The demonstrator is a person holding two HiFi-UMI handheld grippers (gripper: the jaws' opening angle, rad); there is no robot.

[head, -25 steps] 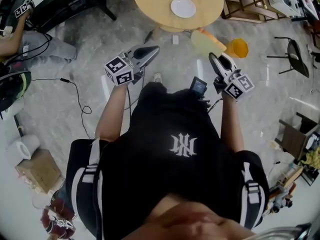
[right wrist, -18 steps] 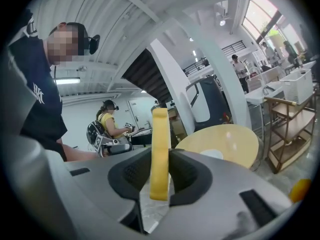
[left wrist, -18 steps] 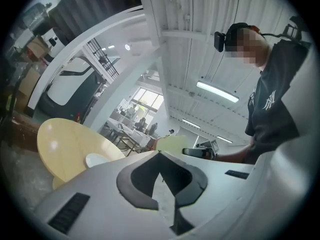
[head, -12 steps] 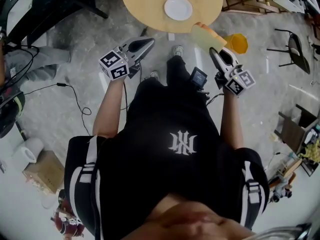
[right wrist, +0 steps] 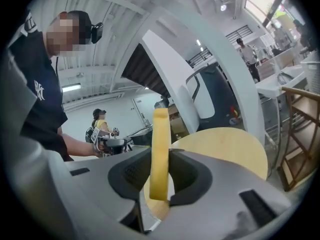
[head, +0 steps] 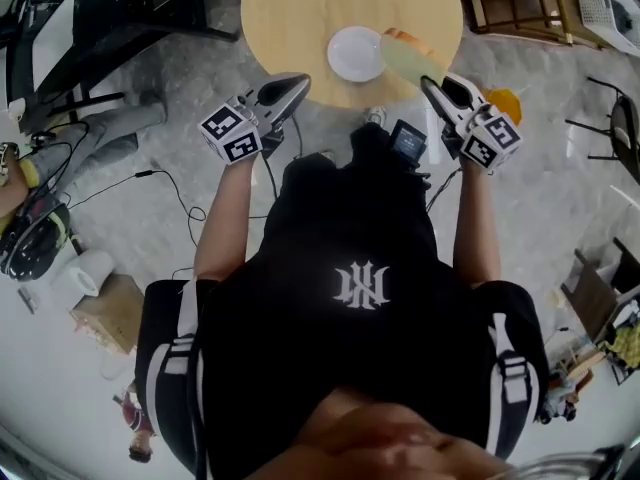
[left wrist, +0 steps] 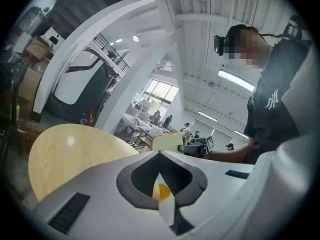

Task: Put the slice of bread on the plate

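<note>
You've closed in: the table (head: 300,13) and plate (head: 350,58) now sit just ahead.
Your right gripper (head: 430,87) has its fingers pinching the slice of bread (head: 405,56) at the plate's edge; the left gripper (head: 297,85) is closed on nothing. Release early and the slice misses.

No plain word or number can be read; a white interlocked monogram (head: 362,286), letters unclear, stands on the black shirt (head: 330,228), behind the left gripper (head: 296,85) and right gripper (head: 430,86); the cube (head: 232,134) on each bears only square black-and-white markers.
</note>
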